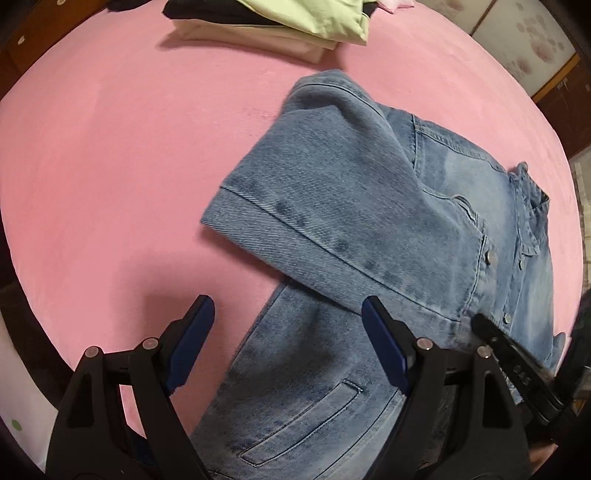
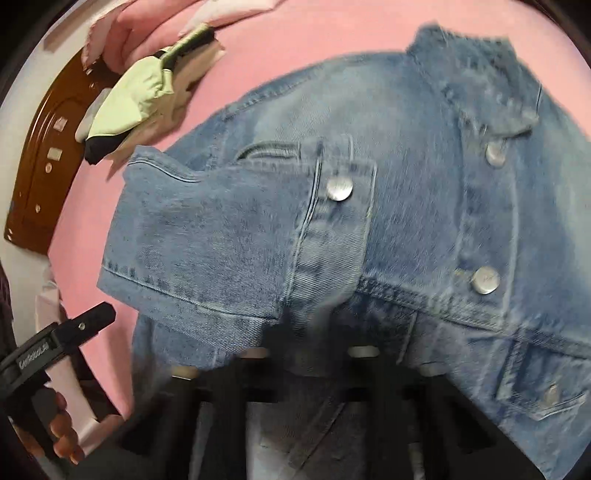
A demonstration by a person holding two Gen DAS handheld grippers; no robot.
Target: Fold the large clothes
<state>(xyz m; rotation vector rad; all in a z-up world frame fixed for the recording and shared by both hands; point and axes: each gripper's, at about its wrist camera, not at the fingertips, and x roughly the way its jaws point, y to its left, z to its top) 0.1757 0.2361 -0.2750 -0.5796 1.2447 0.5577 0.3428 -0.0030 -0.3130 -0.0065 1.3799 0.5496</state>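
A blue denim jacket (image 1: pixel 369 206) lies on the pink bed (image 1: pixel 110 166), one sleeve folded across its snap-button front. My left gripper (image 1: pixel 288 310) hovers open over the jacket's lower part near a welt pocket (image 1: pixel 306 421), with nothing between its blue pads. In the right wrist view the sleeve (image 2: pixel 229 240) with its buttoned cuff crosses the jacket (image 2: pixel 461 192). My right gripper (image 2: pixel 299 343) is blurred and partly hidden under the sleeve's lower edge, where it appears shut on the denim. A black finger of the right gripper (image 1: pixel 495 332) rests at the jacket's button placket.
A stack of folded clothes (image 1: pixel 295 26) with a pale green piece on top sits at the far side of the bed. A brown wooden headboard (image 2: pixel 48 166) stands beyond that stack (image 2: pixel 140 99). A person's hand (image 2: pixel 62 424) holds the left gripper's handle.
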